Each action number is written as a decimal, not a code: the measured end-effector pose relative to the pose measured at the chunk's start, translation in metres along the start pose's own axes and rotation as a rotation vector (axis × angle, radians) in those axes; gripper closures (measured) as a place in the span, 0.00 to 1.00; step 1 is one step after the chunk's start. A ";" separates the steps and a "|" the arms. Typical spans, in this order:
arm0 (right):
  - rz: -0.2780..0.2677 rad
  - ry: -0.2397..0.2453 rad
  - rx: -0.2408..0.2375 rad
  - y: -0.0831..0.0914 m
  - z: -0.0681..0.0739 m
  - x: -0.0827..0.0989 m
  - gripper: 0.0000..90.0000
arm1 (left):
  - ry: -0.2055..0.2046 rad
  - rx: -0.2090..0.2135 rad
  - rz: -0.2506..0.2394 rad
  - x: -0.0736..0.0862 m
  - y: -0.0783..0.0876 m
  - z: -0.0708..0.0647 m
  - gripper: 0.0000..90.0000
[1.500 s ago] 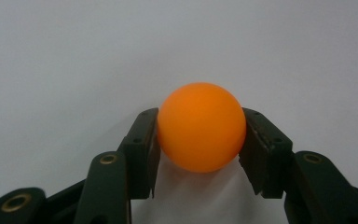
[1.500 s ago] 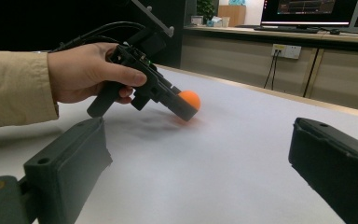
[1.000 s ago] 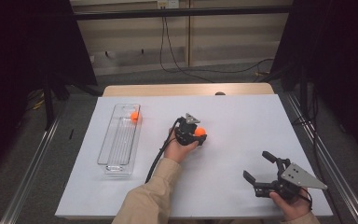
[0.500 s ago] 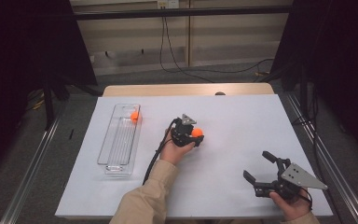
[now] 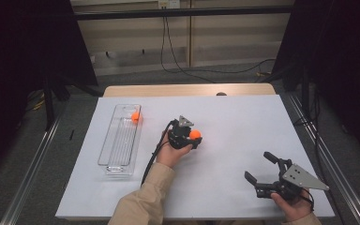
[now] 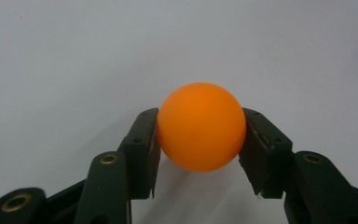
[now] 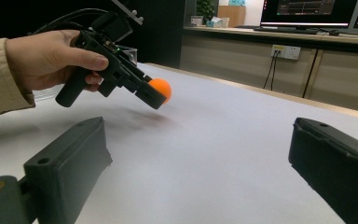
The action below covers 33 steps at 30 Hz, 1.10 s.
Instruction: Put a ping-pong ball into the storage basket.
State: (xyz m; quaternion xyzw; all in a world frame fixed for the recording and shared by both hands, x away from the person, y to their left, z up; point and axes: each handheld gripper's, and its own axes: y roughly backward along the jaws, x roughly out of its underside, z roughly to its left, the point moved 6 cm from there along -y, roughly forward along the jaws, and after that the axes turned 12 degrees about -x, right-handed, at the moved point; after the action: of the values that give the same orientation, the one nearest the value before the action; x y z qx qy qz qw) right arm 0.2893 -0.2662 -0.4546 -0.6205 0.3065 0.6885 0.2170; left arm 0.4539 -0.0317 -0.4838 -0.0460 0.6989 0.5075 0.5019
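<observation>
An orange ball (image 6: pixel 200 126) is clamped between the two black jaws of my left gripper (image 6: pixel 200 115), just above the white table. From above, that left gripper (image 5: pixel 193 137) and its ball (image 5: pixel 195 134) sit near the table's middle, held in a hand with a beige sleeve. A second orange ball (image 5: pixel 135 116) lies at the far end of a clear plastic tray (image 5: pixel 104 150) on the left. My right gripper (image 5: pixel 258 165) rests at the near right with its jaws wide apart and nothing between them. In the right gripper view the left gripper (image 7: pixel 154 97) carries the ball (image 7: pixel 162 87).
The white table top (image 5: pixel 243 122) stretches bare between the two grippers and to the far right. A black cable (image 5: pixel 151 159) trails from the left gripper back along the forearm. Dark frames and a wall with cables stand beyond the far edge.
My left gripper, still holding the orange ball, has drifted slightly to the left toward the tray. The right gripper has stayed where it was.
</observation>
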 end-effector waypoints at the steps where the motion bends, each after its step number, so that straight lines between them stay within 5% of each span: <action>1: 0.000 0.000 0.000 0.000 0.000 0.000 0.04 | 0.001 0.002 0.004 0.000 0.001 -0.001 0.56; 33: 0.003 0.002 -0.001 0.000 0.000 0.000 0.04 | -0.012 0.002 0.004 0.009 0.027 0.009 0.56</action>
State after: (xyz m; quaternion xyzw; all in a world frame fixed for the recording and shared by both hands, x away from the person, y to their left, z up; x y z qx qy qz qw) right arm 0.2892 -0.2657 -0.4549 -0.6209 0.3070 0.6884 0.2154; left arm 0.4400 -0.0082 -0.4728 -0.0411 0.6965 0.5080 0.5052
